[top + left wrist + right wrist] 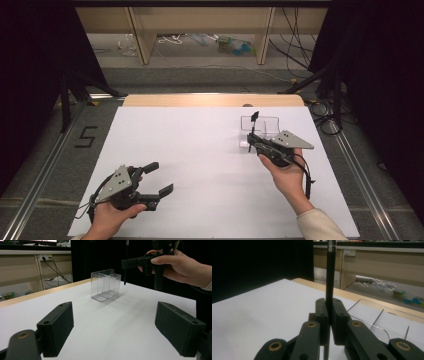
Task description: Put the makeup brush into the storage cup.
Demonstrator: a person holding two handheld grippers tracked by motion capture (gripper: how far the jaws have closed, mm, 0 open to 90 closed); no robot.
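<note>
My right gripper is shut on a thin black brush, which it holds upright beside a clear plastic compartment box at the far right of the white table. In the right gripper view the jaws pinch the black handle, and the clear box lies just to the right. My left gripper rests open near the front left of the table with nothing between its pads. The left gripper view looks past those wide-apart pads to the box and to the right gripper with the brush.
A wooden strip borders the table's far edge. Beyond it are shelf legs and loose cables on the floor. A black "5" is marked on the floor at the left. Dark stands flank both sides.
</note>
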